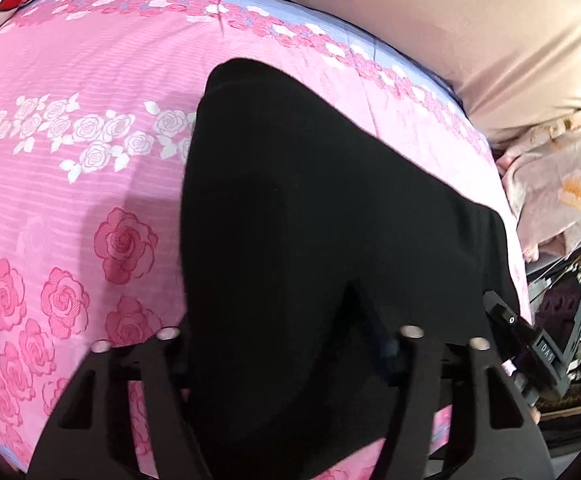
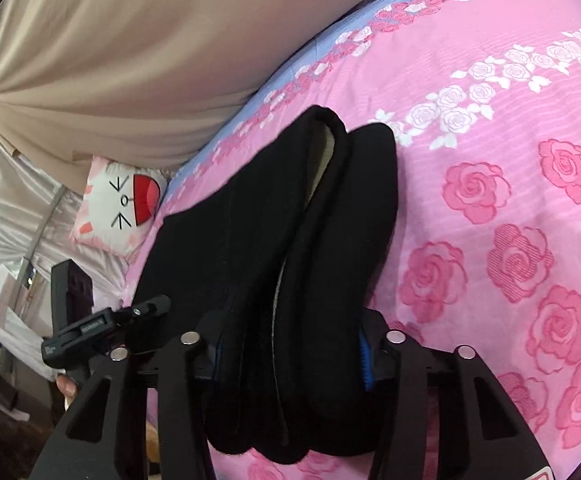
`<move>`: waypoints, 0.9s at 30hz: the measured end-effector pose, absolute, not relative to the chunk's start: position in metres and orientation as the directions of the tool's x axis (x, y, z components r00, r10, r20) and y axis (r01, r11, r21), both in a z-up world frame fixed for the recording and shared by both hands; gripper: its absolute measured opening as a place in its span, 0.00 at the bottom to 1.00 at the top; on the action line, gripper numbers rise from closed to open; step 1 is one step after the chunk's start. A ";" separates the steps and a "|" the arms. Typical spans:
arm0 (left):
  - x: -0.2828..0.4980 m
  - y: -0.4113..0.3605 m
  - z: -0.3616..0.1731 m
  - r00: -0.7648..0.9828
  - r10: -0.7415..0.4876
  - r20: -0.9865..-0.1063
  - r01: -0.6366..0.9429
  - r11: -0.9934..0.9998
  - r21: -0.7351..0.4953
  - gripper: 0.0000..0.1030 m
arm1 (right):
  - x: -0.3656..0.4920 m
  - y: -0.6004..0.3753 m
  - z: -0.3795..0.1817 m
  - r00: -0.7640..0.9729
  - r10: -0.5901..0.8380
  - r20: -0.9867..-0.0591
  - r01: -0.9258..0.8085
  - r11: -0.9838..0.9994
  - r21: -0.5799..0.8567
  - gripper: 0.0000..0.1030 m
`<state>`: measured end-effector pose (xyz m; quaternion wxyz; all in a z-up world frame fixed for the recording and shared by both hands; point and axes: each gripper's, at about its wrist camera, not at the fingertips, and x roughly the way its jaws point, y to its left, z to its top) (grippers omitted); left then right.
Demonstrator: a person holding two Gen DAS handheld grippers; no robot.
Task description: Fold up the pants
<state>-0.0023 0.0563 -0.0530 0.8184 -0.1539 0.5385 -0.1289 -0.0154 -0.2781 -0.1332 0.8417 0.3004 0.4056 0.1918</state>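
Black pants [image 1: 310,208] lie on a pink rose-print bedspread [image 1: 70,200]. In the left wrist view my left gripper [image 1: 290,344] is shut on the near end of the pants, and the cloth drapes over and hides the fingertips. In the right wrist view the pants [image 2: 282,240] are doubled over, with thick layers and a pale lining showing at the fold. My right gripper [image 2: 290,344] is shut on the thick near end of the bundle; a blue finger pad [image 2: 365,360] shows beside it. The other gripper [image 2: 102,324] shows at the left.
A beige curtain [image 2: 110,60] hangs behind the bed. A white cat-face pillow [image 2: 122,204] lies at the bed's end. A floral blanket [image 1: 562,196] and clutter lie off the bed's right edge. The bedspread [image 2: 510,220] spreads wide beside the pants.
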 end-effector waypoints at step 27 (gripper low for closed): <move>-0.046 0.063 -0.055 0.304 -0.423 -0.853 0.097 0.905 -0.414 0.42 | -0.063 -0.286 -0.167 0.564 0.579 -0.588 -0.005 0.715 0.700 0.45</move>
